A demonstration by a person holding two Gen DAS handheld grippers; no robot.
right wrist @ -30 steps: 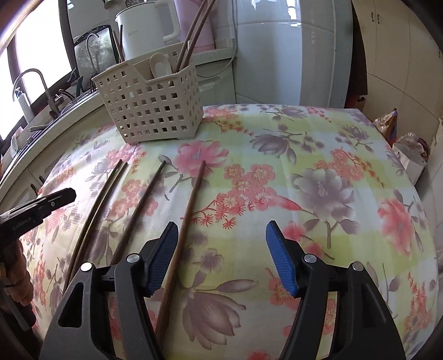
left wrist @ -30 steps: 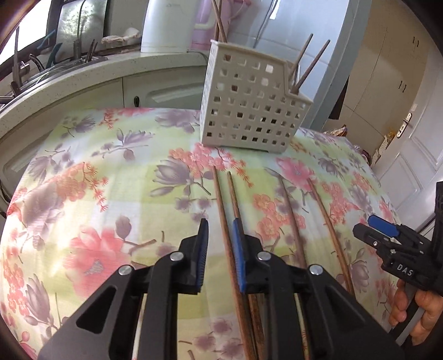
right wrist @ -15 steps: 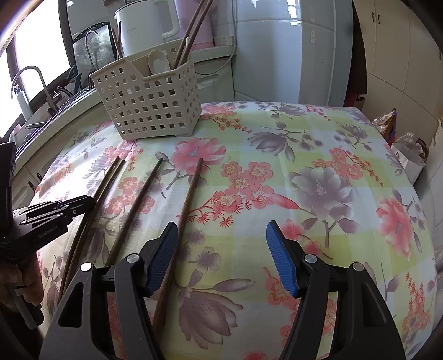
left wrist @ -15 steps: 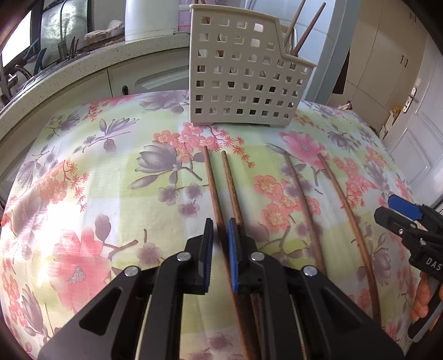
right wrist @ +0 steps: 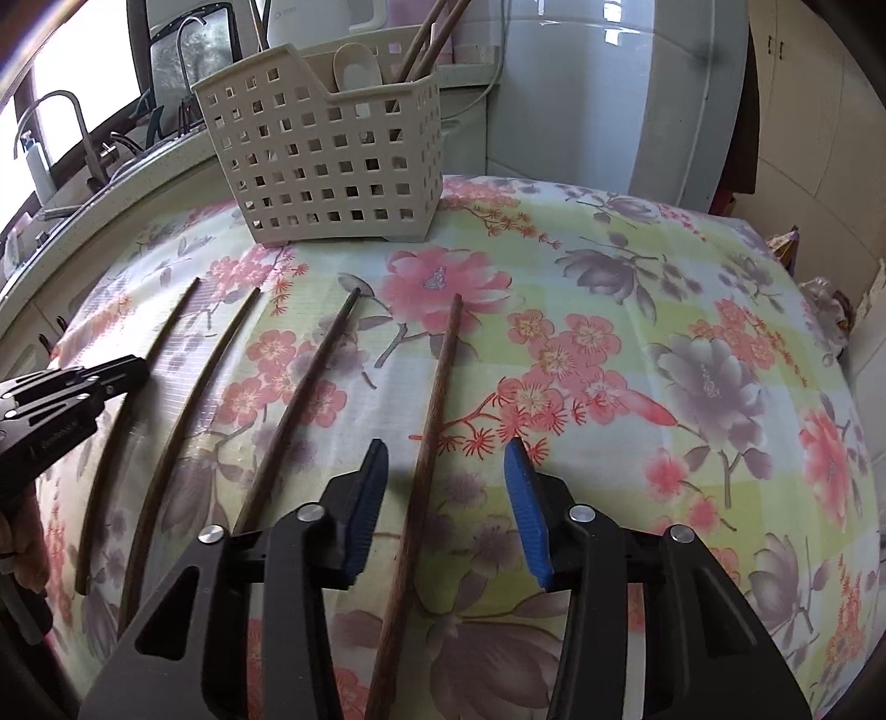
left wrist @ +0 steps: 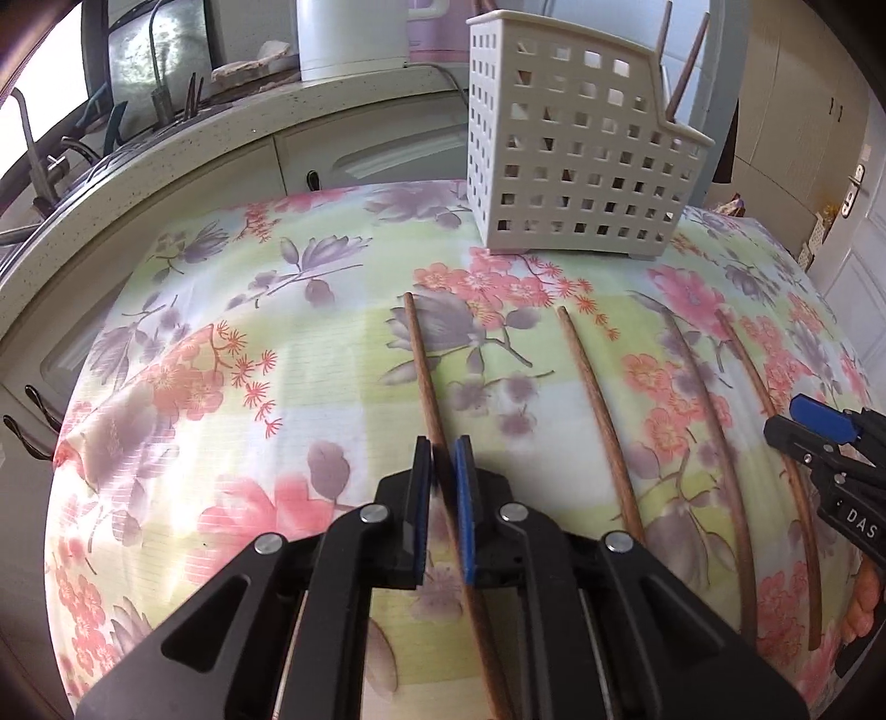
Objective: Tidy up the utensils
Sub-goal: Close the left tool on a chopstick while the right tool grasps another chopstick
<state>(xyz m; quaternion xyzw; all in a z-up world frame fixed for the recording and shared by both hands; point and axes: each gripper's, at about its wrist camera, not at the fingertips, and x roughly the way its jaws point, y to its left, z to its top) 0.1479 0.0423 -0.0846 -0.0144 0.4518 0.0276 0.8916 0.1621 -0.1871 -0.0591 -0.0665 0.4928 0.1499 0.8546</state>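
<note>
Several brown wooden chopsticks lie side by side on a floral tablecloth (left wrist: 232, 387). My left gripper (left wrist: 443, 471) is shut on the leftmost chopstick (left wrist: 423, 360), near its middle. Another chopstick (left wrist: 598, 415) lies to its right, then two more (left wrist: 714, 443). My right gripper (right wrist: 446, 487) is open, its jaws straddling the rightmost chopstick (right wrist: 437, 399) without touching it. A white perforated utensil basket (left wrist: 576, 160) stands at the far side of the table, with chopsticks and a pale spoon (right wrist: 349, 66) upright in it.
A kitchen counter (left wrist: 166, 160) with a sink and tap runs behind the table on the left. A white kettle (left wrist: 354, 33) stands on it. A fridge (right wrist: 581, 83) is behind the basket. The table's right edge drops to the floor.
My left gripper closed on the leftmost chopstick and drew it left, away from its neighbour. My right gripper moved left over the rightmost chopstick and stayed open.
</note>
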